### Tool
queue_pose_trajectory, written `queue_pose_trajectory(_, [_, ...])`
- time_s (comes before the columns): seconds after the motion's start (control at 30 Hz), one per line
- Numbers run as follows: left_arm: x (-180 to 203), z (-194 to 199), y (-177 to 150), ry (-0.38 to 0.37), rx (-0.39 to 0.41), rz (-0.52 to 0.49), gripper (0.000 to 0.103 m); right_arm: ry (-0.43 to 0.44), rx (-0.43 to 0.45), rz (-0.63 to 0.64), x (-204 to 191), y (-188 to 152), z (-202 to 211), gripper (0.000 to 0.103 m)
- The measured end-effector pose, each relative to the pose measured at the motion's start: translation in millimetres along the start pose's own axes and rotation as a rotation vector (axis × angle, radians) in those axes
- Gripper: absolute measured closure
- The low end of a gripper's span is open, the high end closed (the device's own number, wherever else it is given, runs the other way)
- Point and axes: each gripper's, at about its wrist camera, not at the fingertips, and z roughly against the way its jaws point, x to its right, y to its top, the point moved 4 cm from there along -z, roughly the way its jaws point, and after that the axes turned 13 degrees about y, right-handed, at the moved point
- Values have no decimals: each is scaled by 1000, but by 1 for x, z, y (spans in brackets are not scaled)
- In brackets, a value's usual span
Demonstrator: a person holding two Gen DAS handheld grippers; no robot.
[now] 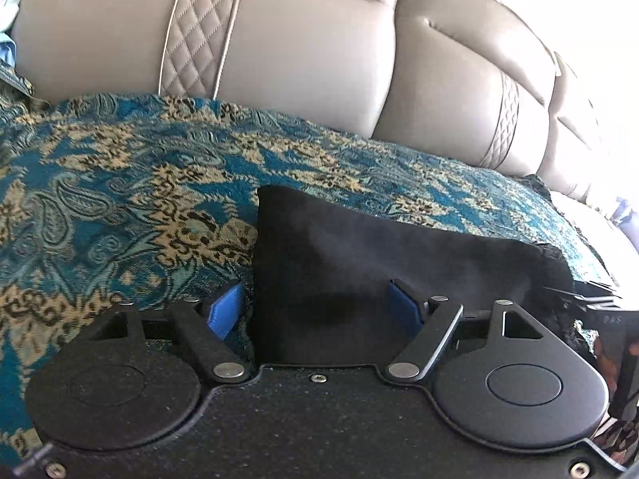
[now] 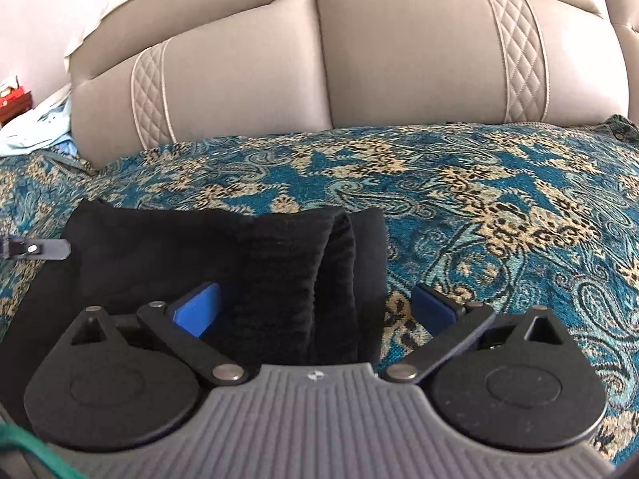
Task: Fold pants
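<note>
The black pants [image 1: 379, 255] lie folded on a blue and gold patterned cover [image 1: 120, 183] over a sofa seat. My left gripper [image 1: 319, 307] is open, its blue pads either side of the pants' left end, low over the cloth. In the right wrist view the pants [image 2: 199, 255] show a ribbed folded edge at their right end. My right gripper [image 2: 315, 311] is open around that end, one pad over the cloth and the other over the cover [image 2: 499, 207]. The left gripper's finger tip [image 2: 36, 248] shows at the left edge.
The beige leather sofa back [image 1: 299, 48] with quilted strips rises right behind the seat and fills the right wrist view's top [image 2: 359, 60]. Light blue cloth [image 2: 32, 131] lies at the sofa's far end. A red box [image 2: 14, 99] stands beyond it.
</note>
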Motion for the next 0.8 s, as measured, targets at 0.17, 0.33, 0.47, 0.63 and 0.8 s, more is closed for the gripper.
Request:
queue_pose_trajectory(0.17, [6,-12,4,-3,24,-37,34,19,-2,51,-12,-5,-2,6])
queue_pose_trajectory(0.33, [6,-19,9,-48,25,-44,35,27,6,57,-14,-6,-1,13])
queue_pose_trajectory(0.47, [2,-27,14,-90,21,-16,35,43,25,11,-6,-2,4,21])
queue_pose_trajectory(0.63, [-1,-32,19,-105,17,28,37,64,57,-67,6,4,6,38])
queue_pose_trajectory(0.8, [-4,-27,15,-25,38,70,80,107,58,-130,7,10,3,62])
